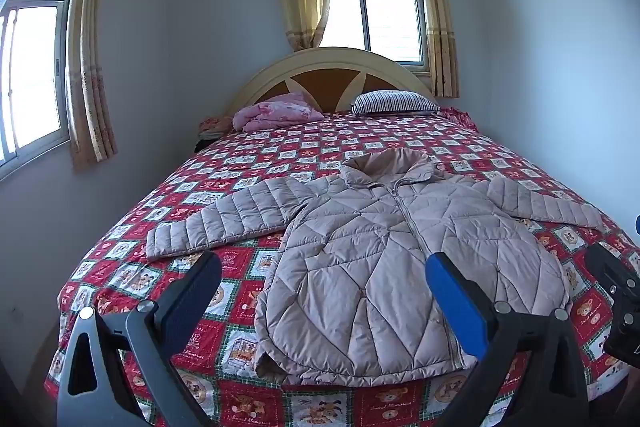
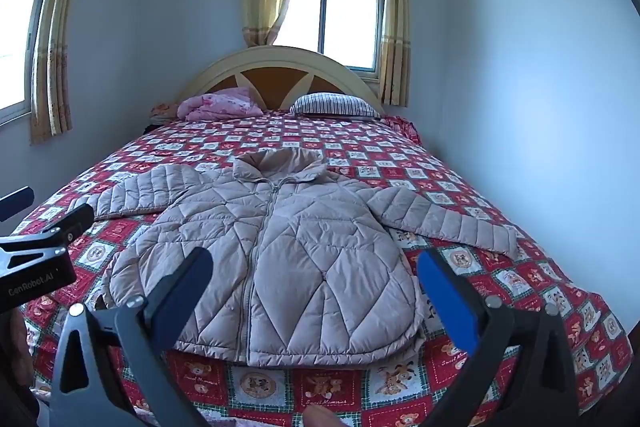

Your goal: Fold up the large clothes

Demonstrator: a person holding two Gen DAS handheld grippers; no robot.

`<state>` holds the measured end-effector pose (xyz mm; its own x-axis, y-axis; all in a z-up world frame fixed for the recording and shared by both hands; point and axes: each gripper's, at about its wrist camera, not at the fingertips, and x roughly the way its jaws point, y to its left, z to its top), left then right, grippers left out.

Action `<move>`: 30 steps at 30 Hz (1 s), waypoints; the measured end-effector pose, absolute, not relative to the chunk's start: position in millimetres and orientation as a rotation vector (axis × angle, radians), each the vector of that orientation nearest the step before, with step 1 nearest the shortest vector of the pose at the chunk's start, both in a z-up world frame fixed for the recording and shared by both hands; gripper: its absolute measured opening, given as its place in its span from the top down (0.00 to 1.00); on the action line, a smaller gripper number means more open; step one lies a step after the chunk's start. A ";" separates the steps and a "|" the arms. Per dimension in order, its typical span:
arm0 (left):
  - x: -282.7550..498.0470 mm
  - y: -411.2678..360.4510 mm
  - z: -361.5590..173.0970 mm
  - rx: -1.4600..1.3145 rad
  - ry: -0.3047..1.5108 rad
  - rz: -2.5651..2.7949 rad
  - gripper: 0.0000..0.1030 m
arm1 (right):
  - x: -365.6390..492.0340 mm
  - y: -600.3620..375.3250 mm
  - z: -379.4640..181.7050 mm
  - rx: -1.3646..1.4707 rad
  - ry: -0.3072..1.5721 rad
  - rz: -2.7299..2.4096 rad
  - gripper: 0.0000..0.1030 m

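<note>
Through the left wrist camera we see our left gripper (image 1: 322, 291) spread wide and empty above the beige quilted puffer jacket (image 1: 384, 267), laid flat, zipped, sleeves out, on the red checked bedspread (image 1: 280, 143).

Through the right wrist camera, our right gripper (image 2: 314, 285) gapes equally wide, holding nothing, over the jacket's hem (image 2: 288, 259); the pale shape at the bottom edge is perhaps a fingertip.

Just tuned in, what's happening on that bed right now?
A person holds two grippers above the foot of the bed. A beige puffer jacket lies flat on it, zipped, sleeves spread, collar toward the headboard. The left gripper and right gripper are both open and hold nothing. No fold has been made yet.
</note>
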<state>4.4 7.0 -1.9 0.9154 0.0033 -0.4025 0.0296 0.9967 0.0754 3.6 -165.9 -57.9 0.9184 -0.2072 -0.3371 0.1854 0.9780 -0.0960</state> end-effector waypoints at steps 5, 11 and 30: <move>4.8 6.4 -2.8 0.082 0.415 -0.012 0.01 | 5.1 -166.3 -58.9 -0.061 0.355 -0.201 0.00; 5.5 6.3 -2.0 0.082 0.417 -0.012 0.01 | 5.4 -166.5 -58.7 -0.061 0.357 -0.200 0.00; 5.6 6.0 -1.7 0.083 0.417 -0.013 0.01 | 4.8 -166.2 -58.8 -0.062 0.357 -0.199 0.00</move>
